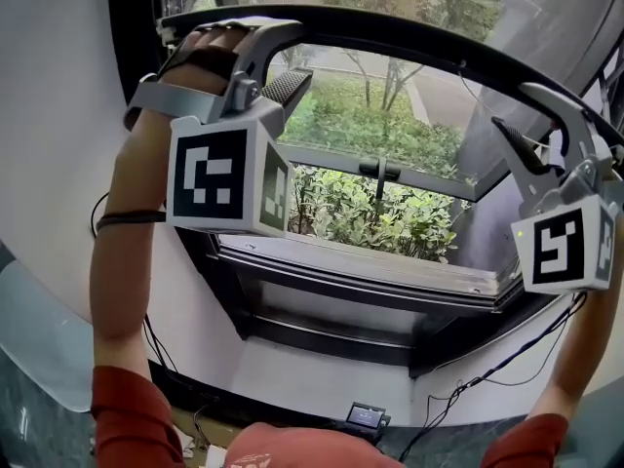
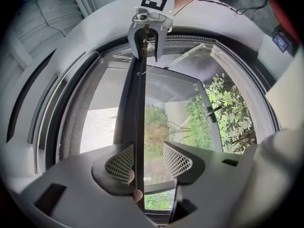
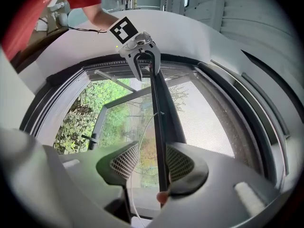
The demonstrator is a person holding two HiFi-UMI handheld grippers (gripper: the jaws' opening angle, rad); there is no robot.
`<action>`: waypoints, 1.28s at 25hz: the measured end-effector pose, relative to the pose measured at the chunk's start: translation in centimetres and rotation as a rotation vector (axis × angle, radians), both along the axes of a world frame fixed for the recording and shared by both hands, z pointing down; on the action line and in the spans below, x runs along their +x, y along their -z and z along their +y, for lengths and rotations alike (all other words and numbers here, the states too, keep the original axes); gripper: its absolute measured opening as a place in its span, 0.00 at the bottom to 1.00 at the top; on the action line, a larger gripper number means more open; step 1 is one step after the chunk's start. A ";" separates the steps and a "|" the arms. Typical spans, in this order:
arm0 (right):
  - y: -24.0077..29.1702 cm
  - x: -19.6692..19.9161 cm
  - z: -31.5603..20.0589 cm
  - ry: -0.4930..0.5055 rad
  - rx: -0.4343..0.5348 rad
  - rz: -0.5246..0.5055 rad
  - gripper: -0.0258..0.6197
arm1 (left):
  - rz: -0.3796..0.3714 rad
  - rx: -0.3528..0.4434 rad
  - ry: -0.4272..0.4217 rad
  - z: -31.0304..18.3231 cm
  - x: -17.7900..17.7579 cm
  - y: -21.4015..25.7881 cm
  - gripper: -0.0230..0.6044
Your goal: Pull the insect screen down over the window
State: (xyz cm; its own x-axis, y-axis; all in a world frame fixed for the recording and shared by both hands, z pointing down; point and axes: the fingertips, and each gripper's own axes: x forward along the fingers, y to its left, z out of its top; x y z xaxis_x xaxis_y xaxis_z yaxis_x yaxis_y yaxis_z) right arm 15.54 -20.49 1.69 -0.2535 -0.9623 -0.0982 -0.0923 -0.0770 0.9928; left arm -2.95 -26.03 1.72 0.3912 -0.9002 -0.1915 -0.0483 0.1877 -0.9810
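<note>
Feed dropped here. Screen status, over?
Open: left hand-held gripper, right hand-held gripper, screen bar between each's jaws. Bar high, window uncovered below. No obstruction seen.

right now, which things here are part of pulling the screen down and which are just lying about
Part of the job:
- screen bar
- screen mesh
- window frame
- left gripper, right gripper, the bar between each one's jaws

Just there:
- small display
- cables
- window handle
- bushes
</note>
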 end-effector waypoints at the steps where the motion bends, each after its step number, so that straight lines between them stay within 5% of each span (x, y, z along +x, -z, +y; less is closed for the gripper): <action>1: -0.3 0.0 0.0 0.003 -0.009 -0.003 0.33 | -0.003 -0.008 0.008 0.0 0.0 -0.4 0.33; 32: -13.8 0.1 0.5 -0.024 -0.191 -0.048 0.38 | -0.008 -0.095 0.066 0.5 0.0 -13.1 0.33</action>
State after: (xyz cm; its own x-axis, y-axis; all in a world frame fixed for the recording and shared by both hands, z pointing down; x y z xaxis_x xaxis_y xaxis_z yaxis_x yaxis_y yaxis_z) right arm 15.69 -19.95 15.44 -0.2299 -0.9703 0.0759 -0.1400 0.1101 0.9840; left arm -2.97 -25.53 14.78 0.3320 -0.9378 -0.1014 -0.0312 0.0966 -0.9948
